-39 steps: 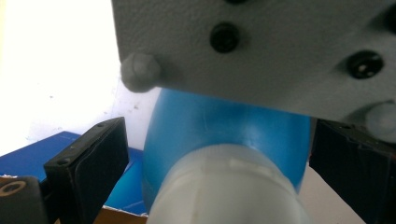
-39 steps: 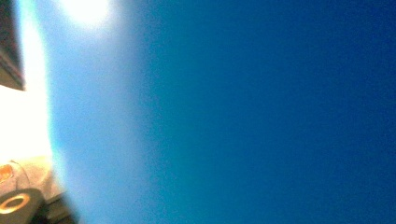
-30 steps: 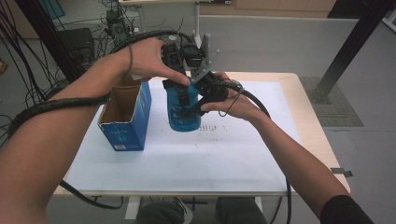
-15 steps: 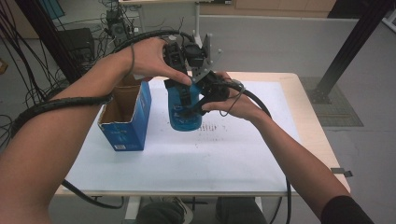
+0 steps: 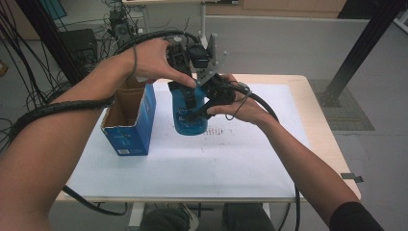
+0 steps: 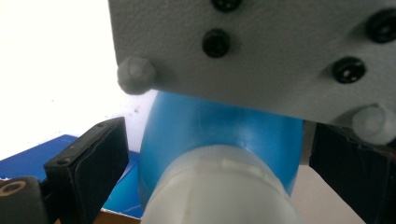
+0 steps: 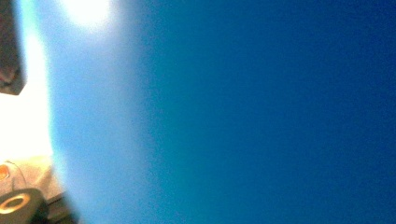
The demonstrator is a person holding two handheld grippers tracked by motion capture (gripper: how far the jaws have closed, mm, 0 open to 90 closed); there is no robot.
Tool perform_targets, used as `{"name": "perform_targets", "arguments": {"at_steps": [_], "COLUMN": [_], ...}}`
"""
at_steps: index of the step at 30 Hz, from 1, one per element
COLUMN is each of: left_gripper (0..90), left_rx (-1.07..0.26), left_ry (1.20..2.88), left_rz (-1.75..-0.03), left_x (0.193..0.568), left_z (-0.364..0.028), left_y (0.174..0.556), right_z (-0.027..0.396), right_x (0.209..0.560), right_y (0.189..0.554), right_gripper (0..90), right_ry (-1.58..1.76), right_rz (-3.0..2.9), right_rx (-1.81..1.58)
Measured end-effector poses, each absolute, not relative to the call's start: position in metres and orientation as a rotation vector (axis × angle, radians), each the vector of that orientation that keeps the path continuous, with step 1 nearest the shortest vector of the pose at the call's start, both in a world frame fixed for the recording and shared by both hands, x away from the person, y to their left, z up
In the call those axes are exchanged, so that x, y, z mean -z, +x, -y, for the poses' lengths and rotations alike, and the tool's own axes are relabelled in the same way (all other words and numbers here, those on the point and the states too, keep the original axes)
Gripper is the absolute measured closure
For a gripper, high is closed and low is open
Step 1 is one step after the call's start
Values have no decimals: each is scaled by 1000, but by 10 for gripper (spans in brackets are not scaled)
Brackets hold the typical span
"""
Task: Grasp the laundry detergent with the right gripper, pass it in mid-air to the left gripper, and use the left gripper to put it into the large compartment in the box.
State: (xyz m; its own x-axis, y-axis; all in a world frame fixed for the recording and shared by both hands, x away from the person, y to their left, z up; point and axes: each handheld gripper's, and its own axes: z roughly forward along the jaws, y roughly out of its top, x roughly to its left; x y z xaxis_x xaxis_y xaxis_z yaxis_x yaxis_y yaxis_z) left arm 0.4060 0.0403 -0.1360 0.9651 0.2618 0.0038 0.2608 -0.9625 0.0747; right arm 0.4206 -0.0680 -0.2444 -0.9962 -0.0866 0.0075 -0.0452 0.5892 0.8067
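Note:
A blue bottle (image 5: 190, 120) with a white cap (image 6: 219, 186) stands on the white mat, right of a blue box. My right gripper (image 5: 201, 107) comes in from the right and is shut on the bottle's body; the blue wall (image 7: 233, 116) sits right against its camera. My left gripper (image 5: 186, 91) hangs over the bottle's top, pointing down. Its black jaws straddle the neck and cap of the bottle (image 6: 219, 135), a little off it on each side, so it is open. A grey gripper plate (image 6: 280, 46) covers the bottle's far side.
An open blue cardboard box (image 5: 130, 127) stands just left of the bottle. The white mat (image 5: 216, 163) covers most of the wooden table (image 5: 308, 101). Black cables trail from both hands, and a black post (image 5: 356, 53) rises at the right.

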Motion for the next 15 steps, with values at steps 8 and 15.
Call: {"name": "perform_targets", "arguments": {"at_steps": [8, 15], "left_gripper": [64, 90], "left_rx": [-29, -33], "left_ry": [3049, 3055], "left_rz": [-400, -399], "left_x": [136, 137], "left_z": [-39, -38], "left_y": [406, 406], "right_z": [69, 70], "right_x": [244, 243], "right_y": [420, 420], "right_gripper": [437, 437], "right_ry": [106, 114], "right_rz": [2763, 2767], "right_rx": [1400, 1405]}}
